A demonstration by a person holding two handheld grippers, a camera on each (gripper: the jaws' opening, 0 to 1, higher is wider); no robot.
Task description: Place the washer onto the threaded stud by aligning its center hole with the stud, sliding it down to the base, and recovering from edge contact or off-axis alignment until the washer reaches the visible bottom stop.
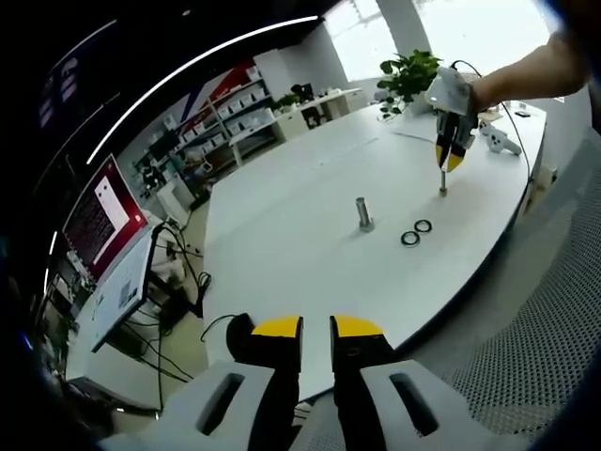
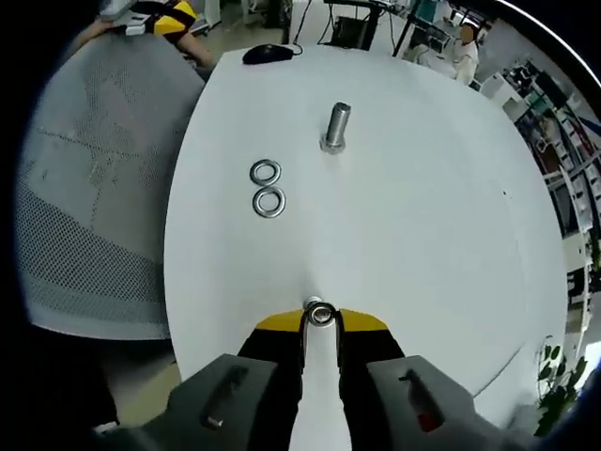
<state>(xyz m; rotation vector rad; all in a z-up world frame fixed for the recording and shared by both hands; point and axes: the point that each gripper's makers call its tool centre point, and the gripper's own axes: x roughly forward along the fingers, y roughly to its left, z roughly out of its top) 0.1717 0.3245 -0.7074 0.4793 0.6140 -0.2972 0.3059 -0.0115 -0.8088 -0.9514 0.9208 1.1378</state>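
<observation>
White worktop (image 2: 423, 244): right gripper (image 2: 320, 318) pinches a washer (image 2: 320, 314) near its edge. Next, carry it over the threaded stud (image 2: 336, 128) mid-worktop and centre the hole. Left gripper (image 1: 315, 329) hangs slightly spread off the edge.

Stud and washers on the table

In the right gripper view the threaded stud (image 2: 336, 127) stood upright on the table (image 2: 423, 244), well ahead of the right gripper (image 2: 320, 319). Two washers (image 2: 267, 187) lay touching, left of the stud and nearer. A computer mouse (image 2: 267, 54) lay beyond the stud at the table's far edge.
</observation>
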